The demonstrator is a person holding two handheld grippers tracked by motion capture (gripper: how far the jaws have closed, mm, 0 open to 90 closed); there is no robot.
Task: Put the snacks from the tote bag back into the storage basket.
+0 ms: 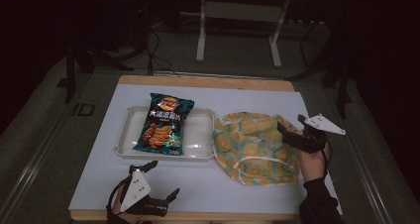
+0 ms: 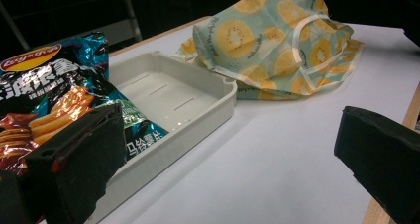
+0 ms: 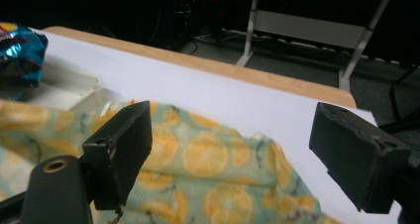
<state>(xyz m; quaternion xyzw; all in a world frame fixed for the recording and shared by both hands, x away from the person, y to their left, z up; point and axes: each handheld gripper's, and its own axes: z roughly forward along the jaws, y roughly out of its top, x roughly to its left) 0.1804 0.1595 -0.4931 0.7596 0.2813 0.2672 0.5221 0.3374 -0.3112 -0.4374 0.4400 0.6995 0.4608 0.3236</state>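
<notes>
A dark blue crisp bag [image 1: 166, 124] [image 2: 47, 102] lies across the left part of a white tray [image 1: 198, 135] [image 2: 183, 97] on the white table sheet. Right of the tray lies a crumpled cloth bag [image 1: 252, 147] [image 2: 277, 45] [image 3: 198, 169] printed with orange and kiwi slices. My left gripper [image 1: 161, 179] [image 2: 228, 164] stands open near the front edge, in front of the tray, with nothing between its jaws. My right gripper [image 1: 292, 122] [image 3: 230, 149] is open over the cloth bag's right side, the fabric lying below and between its jaws.
The table's wooden edge [image 1: 208, 80] runs along the back and the front. Behind the table, on the floor, stand a white metal frame [image 1: 237, 26] [image 3: 317, 30] and cables [image 1: 153, 50]. Bare white sheet [image 1: 213, 189] lies between the two grippers.
</notes>
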